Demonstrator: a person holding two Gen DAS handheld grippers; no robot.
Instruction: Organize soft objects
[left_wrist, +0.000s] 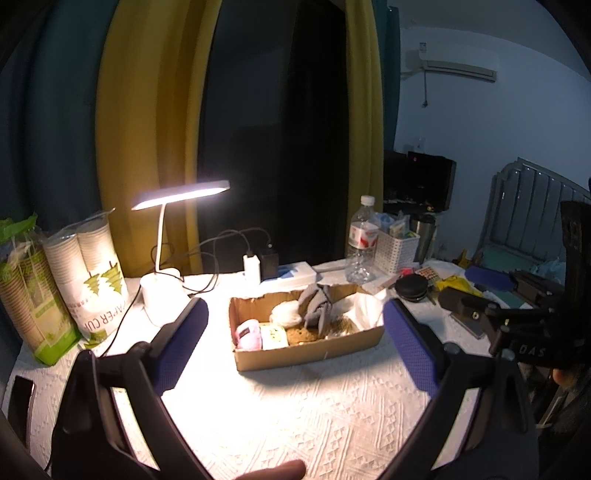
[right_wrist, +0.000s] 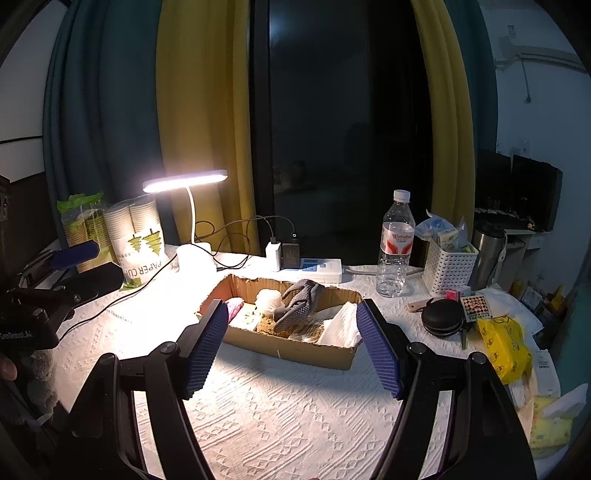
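— What does the desk look like?

— A white embossed cloth (right_wrist: 295, 406) covers the table, lit by a desk lamp (right_wrist: 184, 182) against a dark window framed by yellow and teal curtains. Beyond the table's right side stand a dark cabinet and an air conditioner high on the wall.

— Where are the grippers?

— Both hover above the cloth, near the cardboard box (right_wrist: 314, 350) but short of it, pointing slightly downward at it. The left gripper (left_wrist: 295, 339) has its blue pads spread wide with nothing between them; the right gripper (right_wrist: 291, 347) is likewise wide apart and empty.

— And the soft objects?

— Inside the box: a grey gloves bundle (right_wrist: 297, 304) draped over the middle, a white yarn ball (right_wrist: 267, 297) behind it, a pink item (left_wrist: 247, 334) at the left end, a brown sponge-like pad (left_wrist: 301, 334) and white tissue (right_wrist: 341, 325) at the right end.

— Anything crowding the scene?

— Paper cup sleeves (right_wrist: 142, 240) left of the lamp, a power strip (right_wrist: 317, 269) with chargers behind the box, a water bottle (right_wrist: 395, 243), a white basket (right_wrist: 448, 267), a round black case (right_wrist: 441, 315) and a yellow packet (right_wrist: 504, 347) to the right
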